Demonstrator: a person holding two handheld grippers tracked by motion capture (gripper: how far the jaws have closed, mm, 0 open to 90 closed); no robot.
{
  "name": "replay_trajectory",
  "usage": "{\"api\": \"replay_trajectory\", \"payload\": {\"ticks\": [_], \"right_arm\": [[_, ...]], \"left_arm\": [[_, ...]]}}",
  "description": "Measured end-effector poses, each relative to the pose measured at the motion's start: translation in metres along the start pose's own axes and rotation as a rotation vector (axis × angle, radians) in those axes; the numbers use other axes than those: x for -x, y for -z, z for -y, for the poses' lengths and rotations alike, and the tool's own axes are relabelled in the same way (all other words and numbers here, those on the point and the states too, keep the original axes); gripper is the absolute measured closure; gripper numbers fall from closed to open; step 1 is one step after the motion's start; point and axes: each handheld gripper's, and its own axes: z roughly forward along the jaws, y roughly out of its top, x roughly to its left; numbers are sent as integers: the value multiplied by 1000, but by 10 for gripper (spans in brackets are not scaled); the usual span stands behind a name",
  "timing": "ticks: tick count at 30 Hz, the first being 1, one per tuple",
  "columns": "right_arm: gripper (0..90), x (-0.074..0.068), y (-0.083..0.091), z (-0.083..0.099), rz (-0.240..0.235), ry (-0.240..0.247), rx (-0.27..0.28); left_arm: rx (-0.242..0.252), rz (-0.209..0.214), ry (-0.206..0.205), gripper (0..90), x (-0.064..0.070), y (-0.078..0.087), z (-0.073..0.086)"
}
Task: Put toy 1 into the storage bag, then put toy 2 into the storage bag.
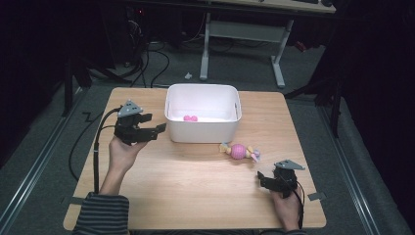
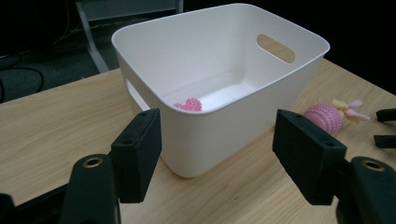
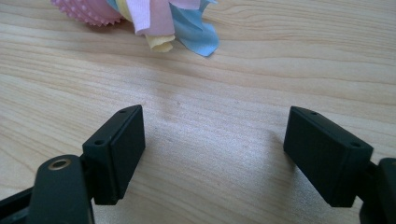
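Observation:
A white plastic bin (image 1: pixel 202 131) stands at the table's far middle, with a small pink knobbly piece (image 1: pixel 190 118) on its floor. In front of its right corner lies a pink spiky ball toy (image 1: pixel 239 151) with pastel ribbon tails. My left gripper (image 1: pixel 152 125) is open and empty, held just left of the bin's front left corner. In the left gripper view the bin (image 2: pixel 233 126) sits right beyond the jaws, with the pink piece (image 2: pixel 189 104) inside and the ball toy (image 2: pixel 324 116) behind. My right gripper (image 1: pixel 263 179) is open and empty, low over the table, near the toy (image 3: pixel 88 11) and its ribbons (image 3: pixel 163 23).
The wooden table (image 1: pixel 195 181) has bare surface across its near half and left side. Beyond the far edge are a desk frame (image 1: pixel 279 58) and cables on the grey floor. The other gripper's jaw tips (image 2: pixel 385 128) show at the right edge of the left gripper view.

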Motion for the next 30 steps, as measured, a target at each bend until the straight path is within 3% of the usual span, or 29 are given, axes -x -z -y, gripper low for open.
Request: {"api": "replay_trajectory", "payload": {"ticks": [9, 16, 20, 30], "right_arm": [[211, 0, 0, 0, 2, 0, 1], [211, 0, 0, 0, 2, 0, 1], [211, 0, -1, 0, 5, 0, 3], [211, 0, -1, -1, 5, -1, 2]], "left_arm": [[15, -18, 57, 334, -8, 18, 31], [-1, -21, 93, 329, -12, 16, 50], [5, 0, 126, 323, -13, 13, 62], [-24, 2, 147, 317, -9, 2, 91]]}}
